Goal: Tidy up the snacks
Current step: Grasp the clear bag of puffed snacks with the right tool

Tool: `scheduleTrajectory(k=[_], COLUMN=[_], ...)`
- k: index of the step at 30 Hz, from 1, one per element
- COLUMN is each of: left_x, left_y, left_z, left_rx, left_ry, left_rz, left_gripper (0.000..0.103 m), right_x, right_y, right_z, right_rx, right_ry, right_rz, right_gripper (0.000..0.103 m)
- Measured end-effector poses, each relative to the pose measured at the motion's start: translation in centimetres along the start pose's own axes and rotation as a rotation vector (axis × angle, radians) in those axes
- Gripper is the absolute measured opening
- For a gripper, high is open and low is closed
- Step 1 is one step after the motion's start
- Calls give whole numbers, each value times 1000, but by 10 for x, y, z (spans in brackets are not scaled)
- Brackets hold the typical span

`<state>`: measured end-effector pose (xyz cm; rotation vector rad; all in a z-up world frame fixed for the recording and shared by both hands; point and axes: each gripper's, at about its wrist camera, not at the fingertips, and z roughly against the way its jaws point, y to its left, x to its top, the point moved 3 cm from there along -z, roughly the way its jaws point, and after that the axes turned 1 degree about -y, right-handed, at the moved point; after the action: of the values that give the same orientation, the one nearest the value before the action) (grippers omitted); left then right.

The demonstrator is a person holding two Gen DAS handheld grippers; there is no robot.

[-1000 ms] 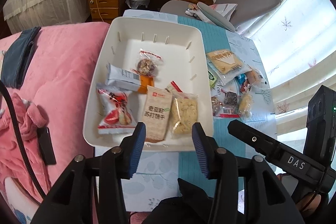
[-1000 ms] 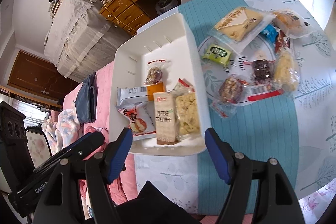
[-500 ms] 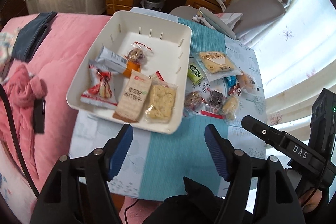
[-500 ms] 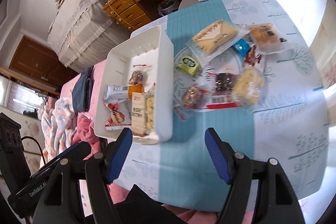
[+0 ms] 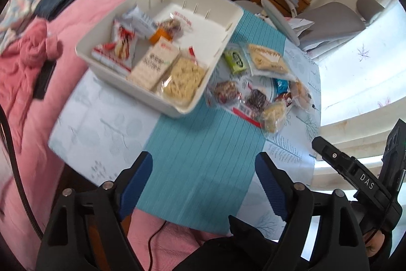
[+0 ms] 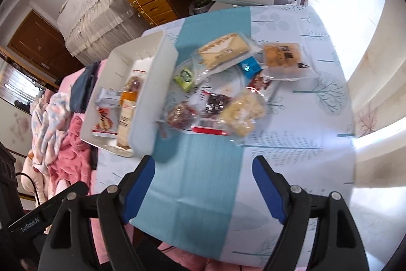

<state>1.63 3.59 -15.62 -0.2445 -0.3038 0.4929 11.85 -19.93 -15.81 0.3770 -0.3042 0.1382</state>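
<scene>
As left jaws widened, bin [image 5: 229, 24] further off

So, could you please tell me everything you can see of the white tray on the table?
The white tray is a rectangular, deep-walled bin, apparently matte plastic, with rounded corners and short rib-like marks along its inner walls. It sits flat on the table, its near corner on the teal runner, beside the pink bedding. Its near half holds several wrapped snacks, including a beige cracker pack; the far half looks mostly bare. Loose snacks lie just outside its right wall. Neither gripper touches it.
</scene>
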Motion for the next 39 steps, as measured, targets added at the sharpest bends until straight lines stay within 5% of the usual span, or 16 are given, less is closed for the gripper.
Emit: scheduleTrajectory(k=[17,26,32,39], left_x=[-21,-22,-14,-5], left_y=[84,159,182,141], left_z=[-78,-81,-79,-89], left_rx=[20,11,-7,-134], left_ry=[214,186,168,190], left_rz=[381,580,600,449], left_gripper=[88,88,88,88], right_x=[19,28,31,33], right_y=[-18,-19,-21,-18], right_z=[-44,-93,-121,-140], right_rx=[-108,-194,-230,-254], right_ry=[-6,30,55,45], right_rz=[212,314,339,385], right_gripper=[82,82,82,82])
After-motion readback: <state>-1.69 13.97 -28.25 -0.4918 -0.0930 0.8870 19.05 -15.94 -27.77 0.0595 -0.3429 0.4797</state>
